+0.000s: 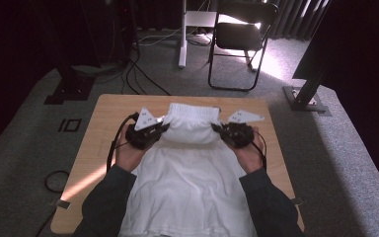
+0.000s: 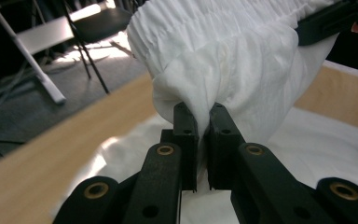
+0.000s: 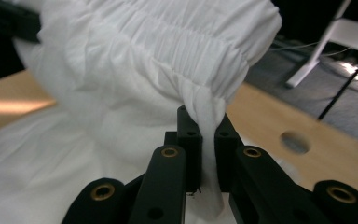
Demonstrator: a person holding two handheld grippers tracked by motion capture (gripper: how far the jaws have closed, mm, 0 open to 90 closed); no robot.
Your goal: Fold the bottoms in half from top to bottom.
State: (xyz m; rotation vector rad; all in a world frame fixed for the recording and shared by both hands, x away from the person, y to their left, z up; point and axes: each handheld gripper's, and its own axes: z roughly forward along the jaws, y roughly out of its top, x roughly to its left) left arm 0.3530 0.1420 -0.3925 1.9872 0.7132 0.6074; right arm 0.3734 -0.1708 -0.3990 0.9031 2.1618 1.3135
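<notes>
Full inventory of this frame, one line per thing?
garment: 1, white, on the table, far elastic edge lifted and pinched at both corners
table: 1, light wood, centre
chair: 1, black, on the carpet behind the table
cables: several, black, on the carpet at far left
left gripper: 1, black, shut on the garment's left corner
right gripper: 1, black, shut on the garment's right corner
sleeves: 2, dark, bottom edge
</notes>
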